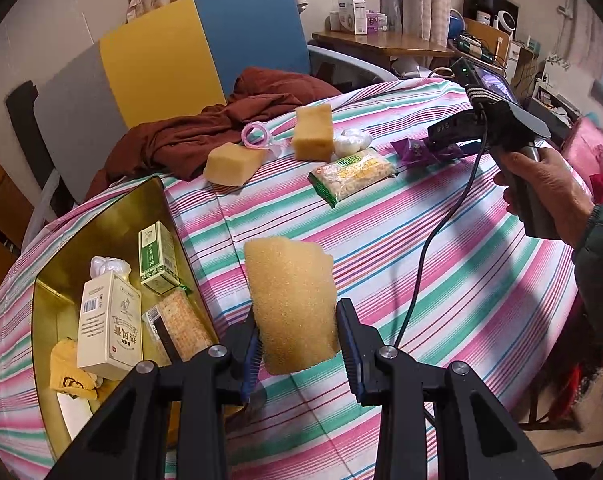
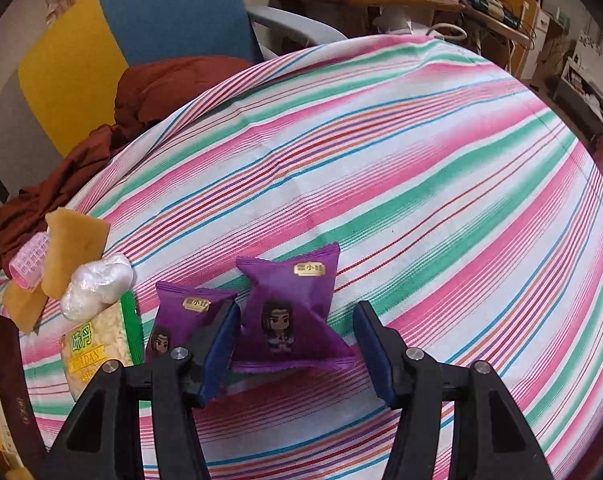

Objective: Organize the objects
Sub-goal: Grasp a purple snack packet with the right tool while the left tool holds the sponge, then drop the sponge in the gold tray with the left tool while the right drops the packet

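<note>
My left gripper [image 1: 297,344] is shut on a yellow sponge [image 1: 291,300] and holds it upright above the striped cloth, just right of the gold tin [image 1: 161,196]. The tin holds a white box [image 1: 109,320], a green box [image 1: 157,256] and a cracker pack [image 1: 185,324]. My right gripper [image 2: 297,344] is open and low over the table. It straddles a purple snack packet [image 2: 291,312], and its left finger [image 2: 219,340] sits between that packet and a second purple packet [image 2: 183,314]. A gap remains at the right finger. The left wrist view shows a hand holding the right gripper [image 1: 451,148] over the purple packets [image 1: 419,150].
Two more sponges [image 1: 229,164] [image 1: 313,132], a pink ring [image 1: 255,136], a white bag ball [image 1: 351,140] and a green-edged snack pack [image 1: 351,172] lie at the far side. Brown cloth [image 1: 205,132] drapes from a chair [image 1: 157,68]. A cable [image 1: 433,240] hangs from the right gripper.
</note>
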Demonstrator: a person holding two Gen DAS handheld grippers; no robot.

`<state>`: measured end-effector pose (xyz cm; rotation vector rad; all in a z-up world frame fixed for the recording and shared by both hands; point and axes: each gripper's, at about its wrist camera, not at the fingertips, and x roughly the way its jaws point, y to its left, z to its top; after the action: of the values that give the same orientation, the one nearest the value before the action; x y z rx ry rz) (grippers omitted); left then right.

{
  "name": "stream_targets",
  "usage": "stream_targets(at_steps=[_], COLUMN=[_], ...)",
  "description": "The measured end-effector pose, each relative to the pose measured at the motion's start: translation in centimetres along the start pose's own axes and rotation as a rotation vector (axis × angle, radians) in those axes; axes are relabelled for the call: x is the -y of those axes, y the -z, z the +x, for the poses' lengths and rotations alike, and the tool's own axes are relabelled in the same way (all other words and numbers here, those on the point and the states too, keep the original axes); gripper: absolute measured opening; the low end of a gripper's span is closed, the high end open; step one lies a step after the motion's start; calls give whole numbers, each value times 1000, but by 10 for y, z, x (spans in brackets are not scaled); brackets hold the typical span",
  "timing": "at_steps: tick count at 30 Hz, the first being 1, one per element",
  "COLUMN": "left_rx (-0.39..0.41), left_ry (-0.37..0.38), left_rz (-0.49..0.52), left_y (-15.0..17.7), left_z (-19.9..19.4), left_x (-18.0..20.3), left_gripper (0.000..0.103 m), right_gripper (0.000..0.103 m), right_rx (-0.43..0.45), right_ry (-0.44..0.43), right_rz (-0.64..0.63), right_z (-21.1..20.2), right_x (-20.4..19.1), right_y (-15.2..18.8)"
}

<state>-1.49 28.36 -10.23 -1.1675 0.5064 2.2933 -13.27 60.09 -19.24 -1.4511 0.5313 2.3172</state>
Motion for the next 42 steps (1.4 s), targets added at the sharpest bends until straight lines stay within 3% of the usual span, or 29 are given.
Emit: stream_targets(at_steps=[8, 14, 15, 16, 17, 25, 32, 37, 42], left_rx=[-8, 2, 4, 7, 8, 21, 38, 34, 33], left_ry=[3, -4, -4, -5, -7, -16, -25, -21, -22], left_rz=[-13, -15, -14, -13, -10, -21, -18, -13, -32], left_y=[2, 3, 4, 4, 5, 16, 22, 21, 19], left_z=[-1, -6, -7, -9, -10, -28, -38, -38, -37], left_x=[-1, -2, -1, -1, -1, -8, -9, -10, -16], left_gripper=[36, 36, 36, 36, 36, 36, 36, 36, 36], right_gripper=[55, 54, 53, 43, 39, 37, 42, 52, 52], right_rx=[36, 104, 115, 128, 141, 228, 173, 136, 42], right_ry=[37, 44, 41, 37, 37, 44, -59, 1, 60], right_rz=[-38, -79, -87, -99, -115, -180, -24, -193, -255], right_z=[-8, -39, -46, -50, -56, -97, -89, -71, -39], right_x=[2, -2, -1, -5, -10, -20, 11, -13, -19], right_y=[9, 32, 37, 38, 43, 81, 80, 61, 50])
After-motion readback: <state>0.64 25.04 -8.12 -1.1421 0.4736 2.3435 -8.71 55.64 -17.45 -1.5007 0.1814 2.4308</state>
